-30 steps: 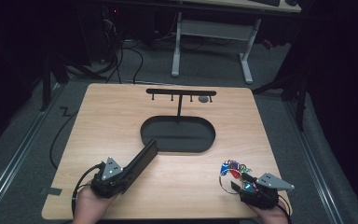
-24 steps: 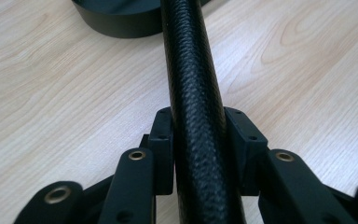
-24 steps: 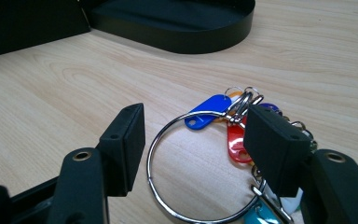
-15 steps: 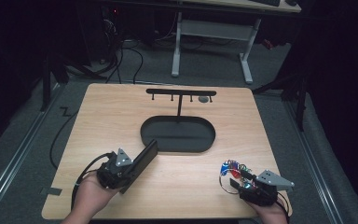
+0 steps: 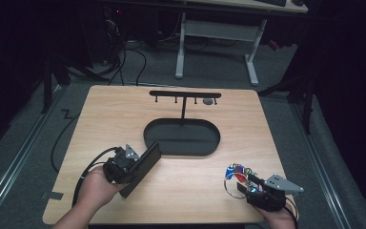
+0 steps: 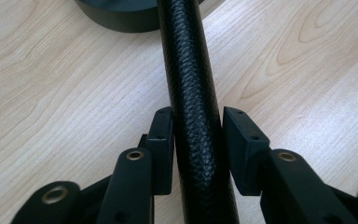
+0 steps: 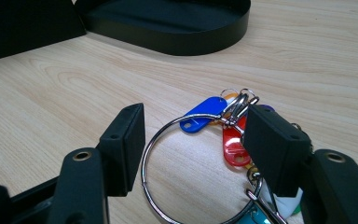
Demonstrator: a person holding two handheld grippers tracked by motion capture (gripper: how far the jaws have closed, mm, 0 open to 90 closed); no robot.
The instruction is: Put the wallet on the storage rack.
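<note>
Wallet lifted at near left, key ring waiting at near right

Nearest me, the right tool (image 5: 242, 180) rests on the surface (image 5: 286, 129), its jaws standing apart around a thin, slippery key ring (image 7: 177, 158) with light plastic tags, gripping nothing. Slightly farther left, the left tool (image 5: 132, 162), its jaws having just been closing, clamps a black grained wallet (image 6: 191, 93) edgewise; it looks light and fairly stiff, best held mid-edge. Beyond lies the black tray (image 5: 209, 148).

The table (image 6: 51, 93) is pale wood with smooth matt grain. The black case (image 6: 191, 93) looks like pebbled leather. The key ring (image 7: 168, 154) is shiny metal, its tags (image 7: 200, 116) glossy plastic.
</note>
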